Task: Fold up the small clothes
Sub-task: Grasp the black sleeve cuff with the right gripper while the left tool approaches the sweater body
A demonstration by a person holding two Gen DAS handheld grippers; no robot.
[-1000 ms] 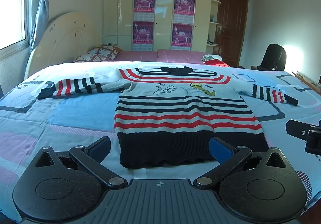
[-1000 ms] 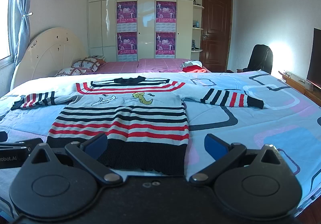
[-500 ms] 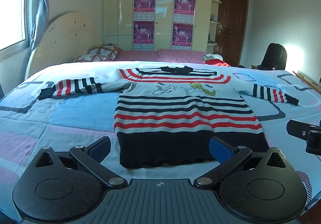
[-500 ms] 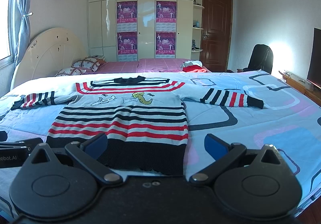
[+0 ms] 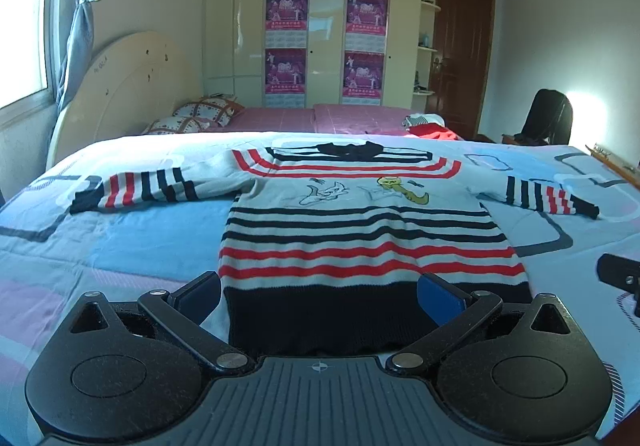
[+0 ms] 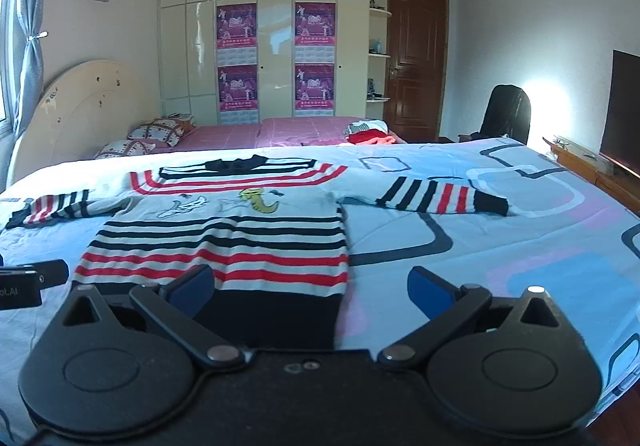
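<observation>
Since a moment ago almost nothing has changed: the sweater lies flat on the bed, sleeves spread, no fold begun. The left gripper and right gripper have only come a little nearer to its dark hem, fingers wide open and empty. Pillows and a chair stand well apart; nothing blocks the way.

Purple posters are hanging on cream wardrobe doors; patterned pillows are lying at ten o'clock.
</observation>
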